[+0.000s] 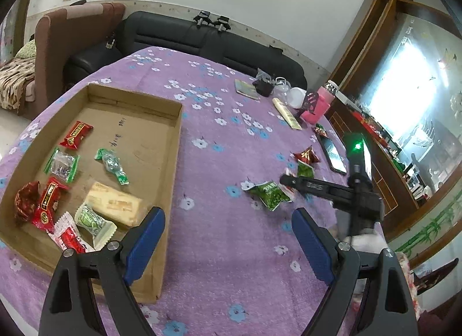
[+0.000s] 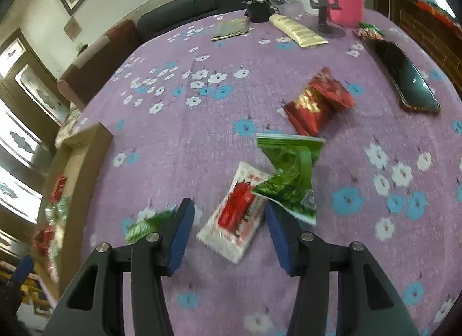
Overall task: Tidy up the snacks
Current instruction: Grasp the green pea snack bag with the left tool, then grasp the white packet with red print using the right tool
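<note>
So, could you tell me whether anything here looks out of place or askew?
Yes: several snack packets lie loose on the tablecloth, outside the cardboard tray. The white-and-red packet sits between the open right gripper fingers, with the green packet overlapping its corner.

bare cloth (image 2: 179, 139) left of packets, phone (image 2: 410, 81) blocking right edge

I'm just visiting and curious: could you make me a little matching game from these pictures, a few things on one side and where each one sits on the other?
Things:
1. white-and-red snack packet
2. tan wafer bar
3. phone
4. pink container

Places:
a. inside the cardboard tray
b. far end of the tablecloth, by the clutter
c. between the open right tongs
d. flat on the cloth, near the table's right edge

Pairs: 1-c, 2-a, 3-d, 4-b
</note>
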`<action>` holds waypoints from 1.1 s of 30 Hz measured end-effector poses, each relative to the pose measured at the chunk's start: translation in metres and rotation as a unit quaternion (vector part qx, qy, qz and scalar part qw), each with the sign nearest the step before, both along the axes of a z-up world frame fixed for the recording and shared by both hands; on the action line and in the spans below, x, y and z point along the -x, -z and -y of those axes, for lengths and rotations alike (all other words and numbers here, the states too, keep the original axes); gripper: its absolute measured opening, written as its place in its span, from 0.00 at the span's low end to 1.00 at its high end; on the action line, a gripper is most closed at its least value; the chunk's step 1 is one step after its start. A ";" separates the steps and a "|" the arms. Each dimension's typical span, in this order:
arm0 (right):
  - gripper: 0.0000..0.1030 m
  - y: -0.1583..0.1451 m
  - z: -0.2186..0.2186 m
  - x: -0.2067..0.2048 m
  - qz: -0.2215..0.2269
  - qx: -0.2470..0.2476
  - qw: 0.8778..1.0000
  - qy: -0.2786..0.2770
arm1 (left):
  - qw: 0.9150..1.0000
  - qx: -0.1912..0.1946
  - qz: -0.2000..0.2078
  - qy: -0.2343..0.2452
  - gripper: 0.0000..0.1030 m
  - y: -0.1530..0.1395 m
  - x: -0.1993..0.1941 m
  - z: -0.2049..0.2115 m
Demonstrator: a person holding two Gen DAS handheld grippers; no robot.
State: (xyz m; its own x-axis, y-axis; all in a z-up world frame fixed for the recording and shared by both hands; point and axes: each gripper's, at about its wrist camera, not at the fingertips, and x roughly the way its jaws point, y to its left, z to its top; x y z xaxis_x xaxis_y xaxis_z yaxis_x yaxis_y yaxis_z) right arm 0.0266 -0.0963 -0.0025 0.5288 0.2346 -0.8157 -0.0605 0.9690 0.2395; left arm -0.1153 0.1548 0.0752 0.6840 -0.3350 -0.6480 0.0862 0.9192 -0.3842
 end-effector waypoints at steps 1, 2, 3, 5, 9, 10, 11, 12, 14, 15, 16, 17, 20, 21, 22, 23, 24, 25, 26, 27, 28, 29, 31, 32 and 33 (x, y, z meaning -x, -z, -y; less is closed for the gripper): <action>0.45 0.002 -0.005 -0.001 0.004 0.019 1.000 -0.002 | 1.000 0.000 -0.004 0.002 0.89 0.000 -0.002 0.002; 0.31 0.002 -0.007 -0.001 0.011 0.038 0.999 0.000 | 1.000 0.001 -0.007 0.005 0.89 0.000 -0.003 0.004; 0.25 0.004 -0.008 -0.001 0.013 0.042 0.999 -0.004 | 1.000 0.002 -0.010 0.008 0.89 0.001 -0.005 0.006; 0.18 0.005 -0.002 0.001 0.014 0.029 0.999 -0.004 | 1.000 0.005 -0.021 0.017 0.89 0.004 -0.012 0.012; 0.00 0.006 0.015 0.011 0.018 0.011 1.000 0.001 | 0.998 0.003 -0.041 0.041 0.89 0.011 -0.031 0.031; 0.00 0.006 0.019 0.014 0.017 0.008 1.000 0.004 | 0.998 -0.001 -0.048 0.048 0.89 0.014 -0.038 0.039; 0.00 0.008 0.023 0.015 0.017 0.002 1.000 0.005 | 0.997 -0.006 -0.050 0.052 0.89 0.016 -0.043 0.044; 0.00 0.009 0.028 0.016 0.019 -0.012 1.000 0.004 | 0.997 -0.013 -0.052 0.056 0.89 0.017 -0.048 0.050; 0.01 0.009 0.037 0.014 0.018 -0.052 0.998 0.004 | 0.996 -0.022 -0.061 0.062 0.89 0.022 -0.063 0.064; 0.01 0.010 0.043 0.014 0.016 -0.074 0.997 0.010 | 0.996 -0.020 -0.065 0.065 0.89 0.025 -0.069 0.068; 0.01 0.010 0.046 0.013 0.014 -0.086 0.996 0.014 | 0.995 -0.017 -0.071 0.067 0.89 0.029 -0.079 0.073; 0.01 0.011 0.052 0.012 0.012 -0.104 0.994 0.018 | 0.995 -0.016 -0.075 0.067 0.89 0.033 -0.085 0.077; 0.10 0.011 0.058 0.012 0.015 -0.116 0.993 0.029 | 0.994 -0.036 -0.084 0.067 0.89 0.045 -0.107 0.092; 0.12 0.010 0.059 0.012 0.017 -0.119 0.992 0.032 | 0.993 -0.048 -0.087 0.068 0.88 0.049 -0.112 0.097; 0.16 0.010 0.060 0.012 0.018 -0.120 0.992 0.033 | 0.992 -0.057 -0.091 0.073 0.87 0.054 -0.116 0.103; 0.19 0.009 0.061 0.012 0.022 -0.123 0.992 0.034 | 0.990 -0.070 -0.092 0.084 0.79 0.058 -0.118 0.109; 0.20 0.007 0.061 0.012 0.027 -0.127 0.991 0.034 | 0.988 -0.089 -0.091 0.091 0.71 0.061 -0.118 0.116; 0.24 0.006 0.062 0.012 0.031 -0.129 0.991 0.034 | 0.985 -0.107 -0.089 0.099 0.65 0.065 -0.117 0.122; 0.31 0.005 0.062 0.012 0.034 -0.131 0.990 0.035 | 0.985 -0.114 -0.079 0.100 0.63 0.065 -0.114 0.124; 0.33 0.004 0.062 0.012 0.037 -0.131 0.990 0.035 | 0.985 -0.118 -0.075 0.100 0.61 0.064 -0.111 0.124; 0.36 0.004 0.062 0.013 0.039 -0.131 0.990 0.035 | 0.986 -0.111 -0.072 0.101 0.52 0.062 -0.109 0.121; 0.36 0.004 0.061 0.012 0.039 -0.131 0.990 0.033 | 0.987 -0.099 -0.072 0.101 0.50 0.060 -0.108 0.117; 0.36 0.005 0.060 0.012 0.037 -0.135 0.990 0.028 | 0.990 -0.084 -0.068 0.093 0.50 0.055 -0.105 0.106; 0.36 0.006 0.059 0.012 0.037 -0.137 0.990 0.025 | 0.991 -0.075 -0.064 0.089 0.51 0.051 -0.103 0.099; 0.36 0.006 0.058 0.013 0.037 -0.138 0.990 0.021 | 0.992 -0.067 -0.061 0.084 0.51 0.049 -0.101 0.093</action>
